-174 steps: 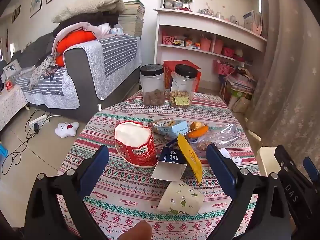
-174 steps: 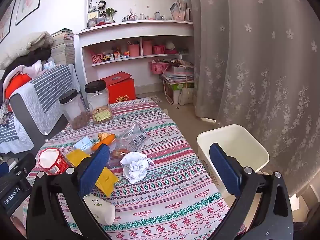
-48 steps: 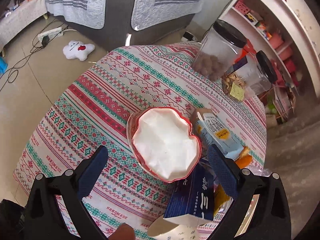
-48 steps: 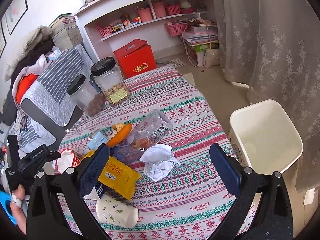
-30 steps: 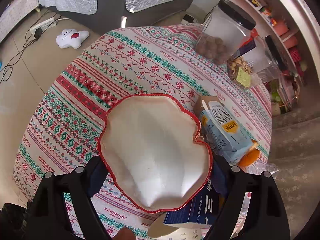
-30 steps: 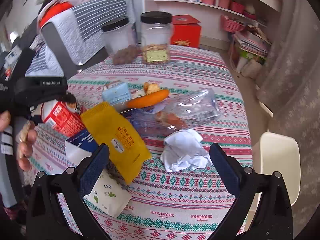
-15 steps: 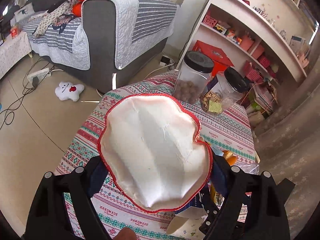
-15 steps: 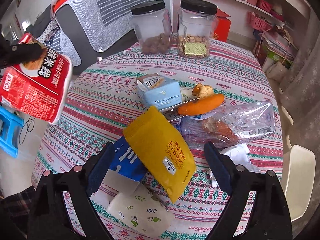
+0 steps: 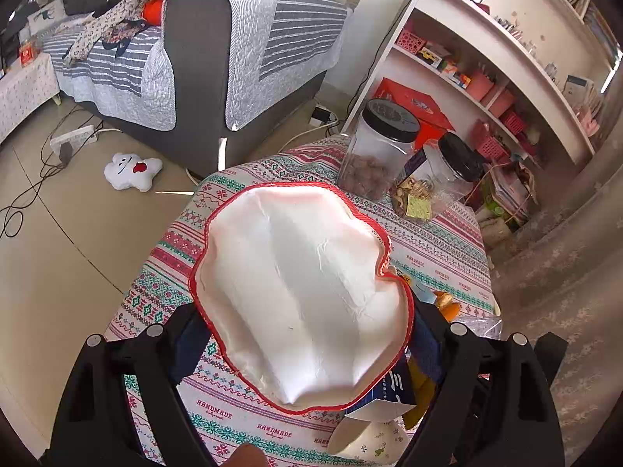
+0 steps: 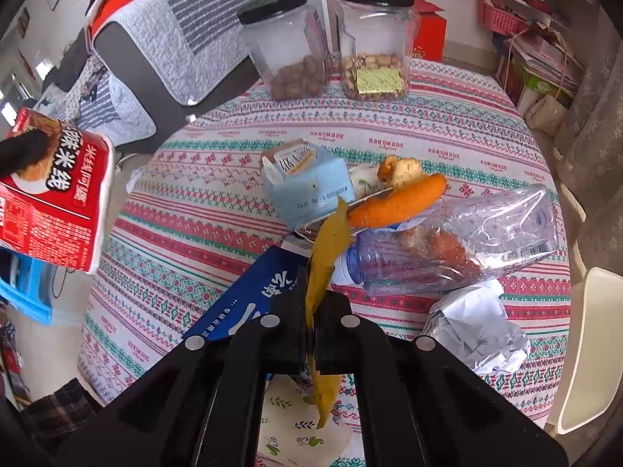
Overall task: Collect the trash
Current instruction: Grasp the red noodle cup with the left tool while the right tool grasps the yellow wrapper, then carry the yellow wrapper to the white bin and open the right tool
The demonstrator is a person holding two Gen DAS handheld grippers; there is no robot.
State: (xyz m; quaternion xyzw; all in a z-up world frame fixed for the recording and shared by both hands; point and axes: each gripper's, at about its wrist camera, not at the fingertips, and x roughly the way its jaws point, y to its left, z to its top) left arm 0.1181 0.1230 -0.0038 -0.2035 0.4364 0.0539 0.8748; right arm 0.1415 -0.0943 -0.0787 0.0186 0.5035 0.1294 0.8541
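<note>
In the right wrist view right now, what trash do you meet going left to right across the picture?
Red noodle cup held up off the table → blue box → light blue carton → orange peel → clear plastic bag → white bin at the right edge.

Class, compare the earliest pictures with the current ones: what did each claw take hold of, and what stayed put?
The left claw closed on the red noodle cup and lifted it off the table. The right claw closed on the yellow packet. The two jars, blue carton and crumpled paper stayed put.
</note>
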